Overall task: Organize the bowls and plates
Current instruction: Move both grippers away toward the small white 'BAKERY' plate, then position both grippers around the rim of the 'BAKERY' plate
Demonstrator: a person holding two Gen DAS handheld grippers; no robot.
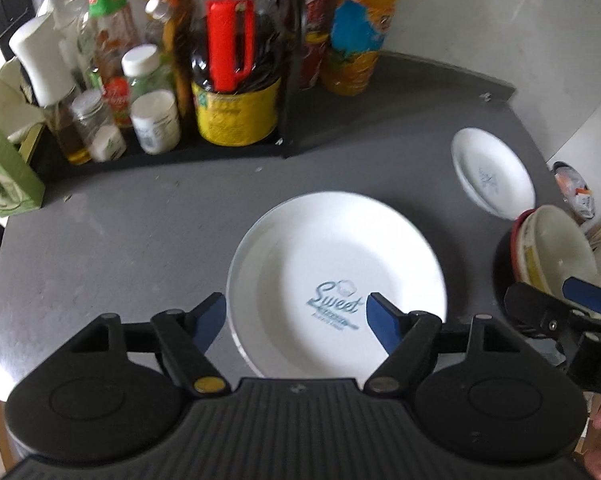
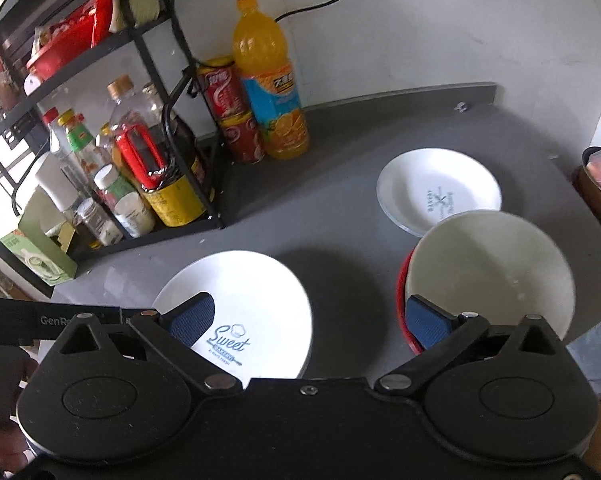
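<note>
A large white plate printed "Sweet" (image 1: 336, 280) lies on the grey table; it also shows in the right wrist view (image 2: 252, 300). My left gripper (image 1: 296, 318) is open, hovering over the plate's near left rim, holding nothing. A smaller white plate (image 1: 494, 170) lies at the far right and shows in the right wrist view (image 2: 440, 192). A cream bowl nested in a red bowl (image 2: 488, 268) sits at the right; it also shows in the left wrist view (image 1: 556, 248). My right gripper (image 2: 308, 320) is open and empty, between the large plate and the bowls.
A black rack (image 2: 196, 168) with bottles and jars stands at the back left. An orange juice bottle (image 2: 272, 80) and red cans (image 2: 228, 112) stand by the wall. A green box (image 1: 4, 168) sits at the far left. The table edge (image 2: 592, 216) curves on the right.
</note>
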